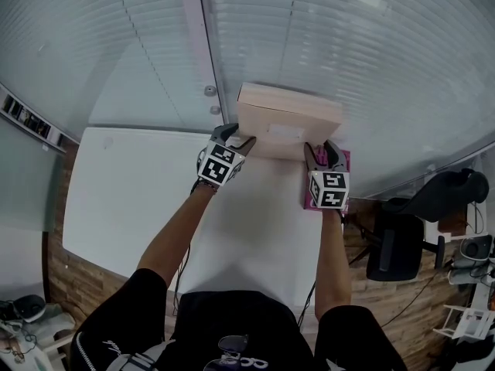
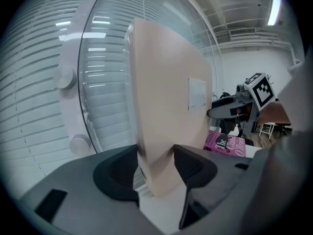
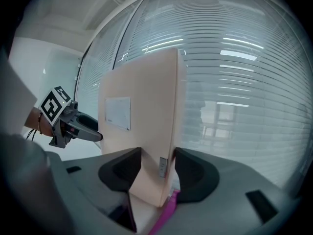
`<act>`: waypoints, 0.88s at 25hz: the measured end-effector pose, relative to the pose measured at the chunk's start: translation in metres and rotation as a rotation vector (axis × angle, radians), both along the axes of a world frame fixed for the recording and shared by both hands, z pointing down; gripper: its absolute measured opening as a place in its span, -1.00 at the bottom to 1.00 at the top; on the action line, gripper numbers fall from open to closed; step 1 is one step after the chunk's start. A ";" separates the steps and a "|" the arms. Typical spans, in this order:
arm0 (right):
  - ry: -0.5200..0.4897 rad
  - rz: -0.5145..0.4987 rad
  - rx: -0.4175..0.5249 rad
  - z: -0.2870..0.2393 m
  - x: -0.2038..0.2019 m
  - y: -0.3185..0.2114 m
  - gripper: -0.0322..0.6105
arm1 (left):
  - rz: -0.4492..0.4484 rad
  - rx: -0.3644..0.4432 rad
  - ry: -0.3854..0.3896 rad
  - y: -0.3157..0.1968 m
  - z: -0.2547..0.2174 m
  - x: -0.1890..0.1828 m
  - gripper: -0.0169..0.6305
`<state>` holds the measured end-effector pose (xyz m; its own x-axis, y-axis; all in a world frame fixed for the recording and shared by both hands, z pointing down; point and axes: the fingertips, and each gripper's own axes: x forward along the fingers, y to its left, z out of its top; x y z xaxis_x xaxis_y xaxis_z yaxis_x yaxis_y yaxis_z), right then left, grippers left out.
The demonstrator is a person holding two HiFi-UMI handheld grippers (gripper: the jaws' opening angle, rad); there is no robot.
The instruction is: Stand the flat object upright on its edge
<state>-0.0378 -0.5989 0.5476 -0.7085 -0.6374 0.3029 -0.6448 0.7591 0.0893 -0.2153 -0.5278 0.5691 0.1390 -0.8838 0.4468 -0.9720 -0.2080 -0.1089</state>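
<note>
Left hand-held gripper [image 2: 155,166]: jaws set fairly wide and pinching the left end of the flat box [image 2: 166,92], a pad on each broad face.
Right hand-held gripper [image 3: 158,168]: same hold on the opposite end, pads against both faces.
Box position: at the far side of the white bench [image 1: 139,195], close to the window blinds [image 1: 371,60], between the two grippers.
Box attitude: broad faces near vertical, thin edge toward each gripper camera; the face with the white label [image 1: 285,133] is toward the person.
Underneath: the right end sits over or just beside a pink book [image 1: 346,161]. I cannot tell whether the bottom edge bears on the bench, on the book, or is carried.
Done, by my reading: the box is raised off its flat face and is about upright.
Left, by my reading: settle the lower edge on firm footing, check that it balances, then let go at both ends.
Risk: uneven footing on the book could tip it at release.
Count, hand-held grippers: two.
Count, flat boxes: one.
Count, labels: one.
Count, pink books: one.
Count, benches: one.
</note>
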 end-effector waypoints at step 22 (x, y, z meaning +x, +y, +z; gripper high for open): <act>-0.013 -0.013 -0.019 0.015 -0.001 -0.011 -0.18 | 0.007 -0.003 0.020 -0.009 0.016 -0.001 -0.18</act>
<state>-0.0392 -0.6098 0.5631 -0.7209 -0.6222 0.3054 -0.6357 0.7691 0.0662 -0.2159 -0.5365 0.5851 0.1536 -0.8813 0.4468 -0.9726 -0.2147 -0.0892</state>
